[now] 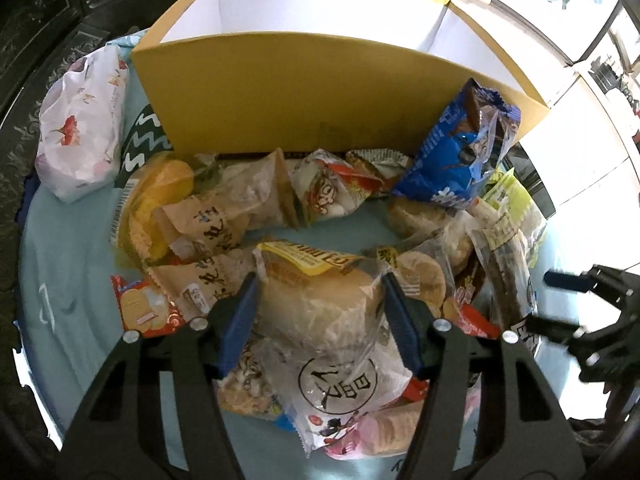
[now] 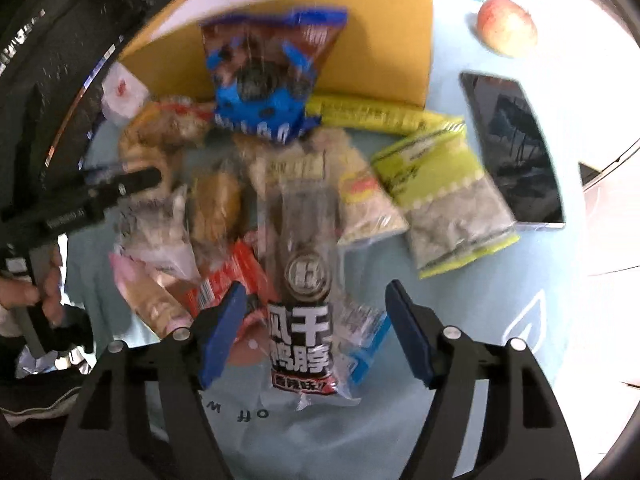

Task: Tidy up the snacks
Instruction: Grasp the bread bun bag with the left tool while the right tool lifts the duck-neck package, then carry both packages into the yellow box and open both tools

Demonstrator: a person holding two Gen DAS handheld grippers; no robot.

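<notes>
While both grippers are pointing steeply down over a heap of snack packets on a pale blue tablecloth [image 1: 60,248], the left gripper [image 1: 318,288] is sitting low in the pile with its blue-padded fingers [image 1: 244,304] pressing on either side of a clear plastic packet holding a pale round bun [image 1: 320,312]. Its jaws are standing about half open, clenched on that packet, whose wrapper is bulging between the pads.

To the right in the left wrist view, the other gripper's black frame is showing at the edge, blurred. In the right wrist view, a person's hand [image 2: 36,292] is gripping the handle of the left tool at the far left.

The right gripper [image 2: 314,300] is hovering over a long dark packet with white Chinese characters [image 2: 304,312]. Its jaws are standing wide and released, the pads clear of the wrapper on both sides, though the packet is lying between them. This view is blurred.

Behind the heap, an open yellow cardboard box with a white inside [image 1: 304,92] is standing on the cloth, and a blue cookie bag [image 1: 460,152] is leaning upright against its near wall. Two lime-green packets of seeds [image 2: 440,196] are lying right of the heap, beside a dark tablet [image 2: 516,148]. A red-and-yellow apple [image 2: 506,26] is resting just right of the box. A floral tissue pack [image 1: 84,120] is lying left of the box.
</notes>
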